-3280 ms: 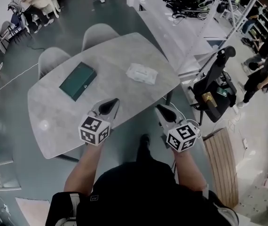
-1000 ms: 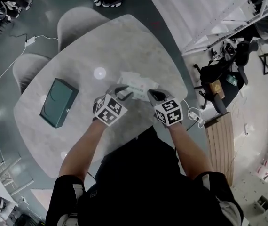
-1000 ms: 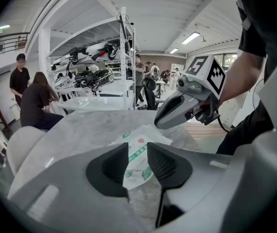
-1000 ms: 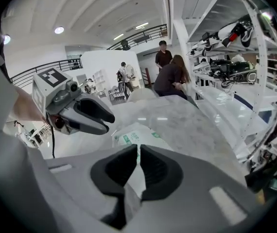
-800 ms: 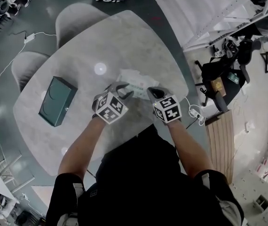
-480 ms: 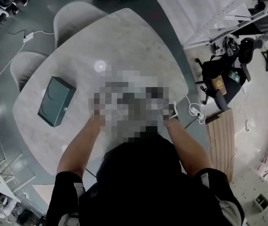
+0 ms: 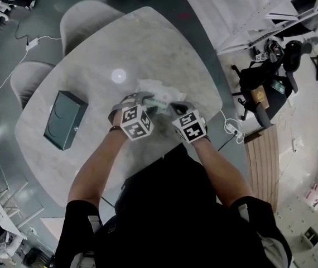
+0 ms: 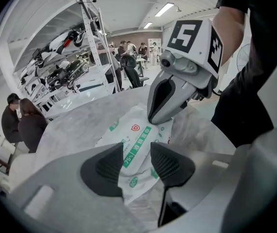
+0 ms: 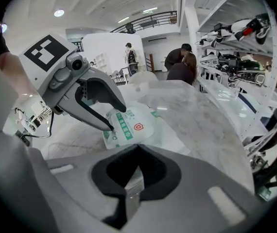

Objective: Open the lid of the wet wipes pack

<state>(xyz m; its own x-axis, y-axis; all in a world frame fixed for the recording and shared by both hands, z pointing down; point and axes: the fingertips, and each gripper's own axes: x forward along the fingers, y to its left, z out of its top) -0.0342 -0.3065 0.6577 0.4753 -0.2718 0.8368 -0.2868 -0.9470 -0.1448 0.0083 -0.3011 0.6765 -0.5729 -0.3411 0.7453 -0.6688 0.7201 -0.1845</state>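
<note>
Wet wipes pack (image 7: 158, 97) laid flat at frame centre on the marble counter (image 7: 120, 43), left gripper (image 8: 137, 152) lowered over it, jaws apart, just opened wider, right gripper (image 9: 137, 147) closed on nothing, beside it.

The wet wipes pack (image 7: 158, 98) lay on the table (image 7: 148, 43), close to its near right edge and just in front of the person (image 7: 170, 205) who stood at that edge. A box (image 7: 65, 119) lay on the table's left part, near the left edge and well apart from the pack. One chair (image 7: 86, 21) stood beyond the far left edge, and a second chair (image 7: 28, 80) stood beside it, further round toward the left corner. An office chair (image 7: 256, 91) stood on the floor off the table's right corner. A slatted bench (image 7: 262, 161) stood nearer, to the right of the person. A rack (image 7: 248, 15) ran past the far right edge, behind the office chair.
</note>
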